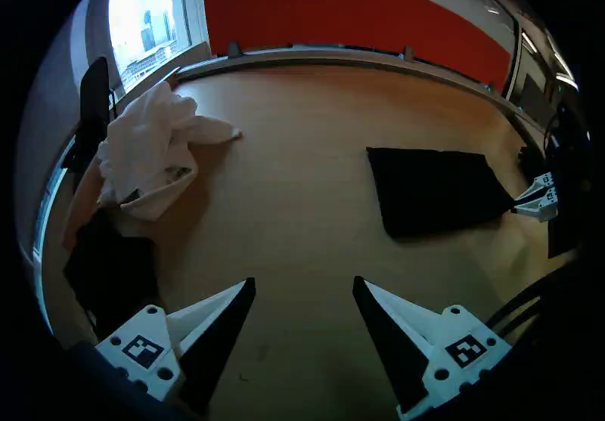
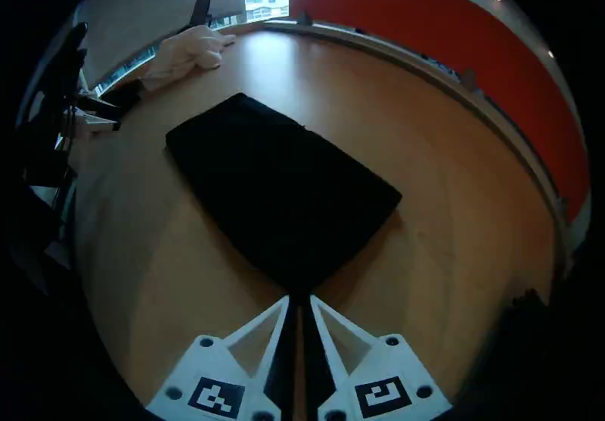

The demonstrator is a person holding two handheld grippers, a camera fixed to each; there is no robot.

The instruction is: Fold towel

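Left gripper view: the left gripper [image 1: 302, 281] is held over a wooden table [image 1: 302, 156] with its two fingers spread wide apart and nothing between them. A black towel [image 1: 439, 190] is seen lying flat on the table to the right of centre, already folded into a neat rectangle. At its far right corner the right gripper [image 1: 541, 198] is seen, and the cloth is drawn to a point there. A crumpled white cloth [image 1: 155, 149] is piled near the left edge of the table, well apart from the towel, and a dark cloth [image 1: 110, 270] lies just below it. A red partition [image 1: 355, 20] is set along the far edge, with a bright window [image 1: 147, 20] beside it.

Right gripper view: the right gripper [image 2: 301, 300] is shown with its fingers pressed almost together, and the near corner of the black towel [image 2: 280, 187] is pinched between their tips. The rest of the towel is spread flat on the table [image 2: 454, 217]. The white cloth [image 2: 189, 51] is seen at the far end, and the red partition [image 2: 469, 35] runs along the right side.
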